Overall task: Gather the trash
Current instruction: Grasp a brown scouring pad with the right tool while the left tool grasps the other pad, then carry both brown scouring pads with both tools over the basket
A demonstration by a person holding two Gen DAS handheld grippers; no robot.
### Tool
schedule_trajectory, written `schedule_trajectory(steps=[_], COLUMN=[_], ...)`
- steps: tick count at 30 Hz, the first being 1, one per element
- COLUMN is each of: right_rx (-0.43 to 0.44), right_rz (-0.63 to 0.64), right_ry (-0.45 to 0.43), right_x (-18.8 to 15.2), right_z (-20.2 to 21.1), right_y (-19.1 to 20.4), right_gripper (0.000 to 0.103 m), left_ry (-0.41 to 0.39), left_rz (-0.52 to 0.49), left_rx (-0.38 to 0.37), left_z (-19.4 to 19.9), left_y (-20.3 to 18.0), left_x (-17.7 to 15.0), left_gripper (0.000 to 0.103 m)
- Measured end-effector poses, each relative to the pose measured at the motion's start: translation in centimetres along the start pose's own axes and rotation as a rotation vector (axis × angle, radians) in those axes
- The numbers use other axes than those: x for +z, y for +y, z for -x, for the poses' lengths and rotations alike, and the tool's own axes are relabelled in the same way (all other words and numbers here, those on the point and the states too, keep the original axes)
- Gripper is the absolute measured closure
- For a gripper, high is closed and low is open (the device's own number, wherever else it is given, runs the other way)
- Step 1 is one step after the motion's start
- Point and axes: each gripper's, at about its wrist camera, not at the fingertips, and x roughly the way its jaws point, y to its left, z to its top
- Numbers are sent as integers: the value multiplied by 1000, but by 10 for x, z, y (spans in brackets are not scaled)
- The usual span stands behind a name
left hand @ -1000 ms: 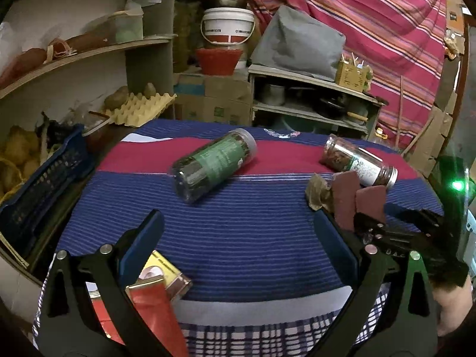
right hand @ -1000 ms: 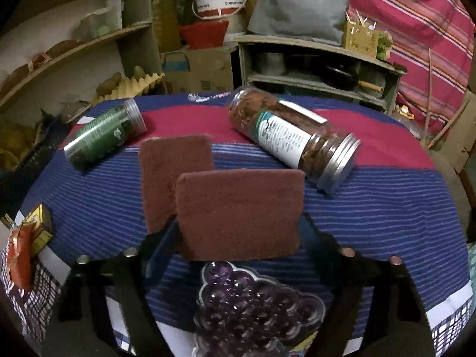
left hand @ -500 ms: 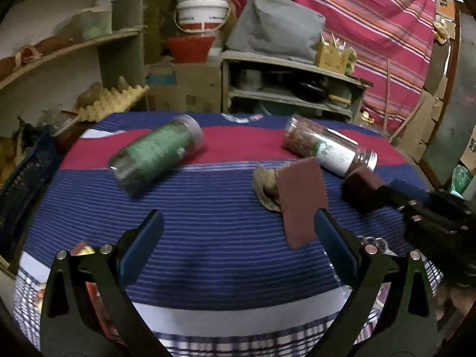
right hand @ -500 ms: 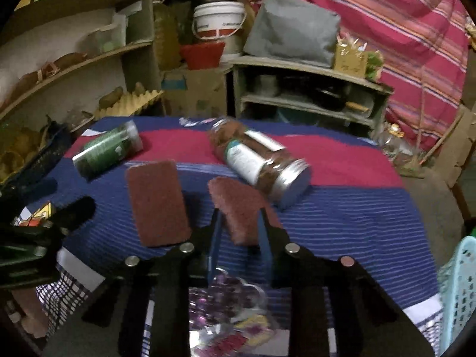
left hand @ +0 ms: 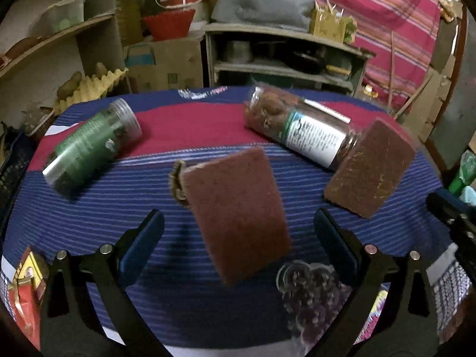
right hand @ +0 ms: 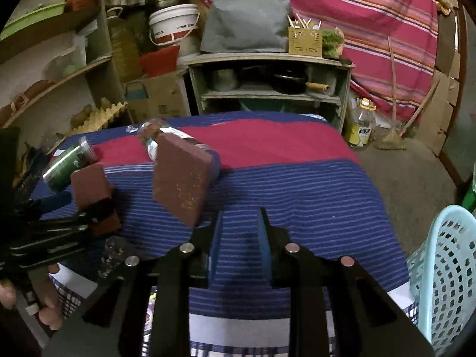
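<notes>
Pad left of right jaws

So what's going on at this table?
A person is collecting trash with a gripper in each hand. The left gripper is open astride a scouring pad on the striped cloth. The right gripper has just eased its jaws apart with nothing between them; a second pad is tilted beside it, in front of the brown jar.

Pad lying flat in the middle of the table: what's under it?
A crumpled brown scrap pokes out at the pad's left edge. How far it reaches underneath is covered.
</notes>
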Motion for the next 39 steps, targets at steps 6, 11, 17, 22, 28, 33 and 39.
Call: schedule_trajectory(steps=[6, 11, 17, 22, 28, 33, 39], right_rx=[-15, -11, -37, -81, -147, -180, -171], right_rz=[34, 13, -28, -50, -87, -88, -100], right_ry=[-22, -18, -14, -6, -10, -7, -2], right_x=[3, 5, 9, 16, 34, 41, 41], right_z=[-3, -11, -25, -38, -51, -56, -57], right_y=[13, 26, 47, 65, 84, 91, 88], right_gripper=[31, 29, 23, 23, 23, 24, 43], left_ry=[51, 6, -98, -131, -136, -145, -138], left_rz=[28, 9, -27, 3, 42, 33, 35], left_rx=[-57, -83, -53, -16, 0, 1, 2], left_z=[-13, 8, 45, 45, 35, 31, 26], left_y=[9, 20, 43, 73, 92, 92, 93], left_x=[-2, -10, -16, -11, -12, -13, -15], left_gripper=[46, 49, 50, 59, 64, 65, 65])
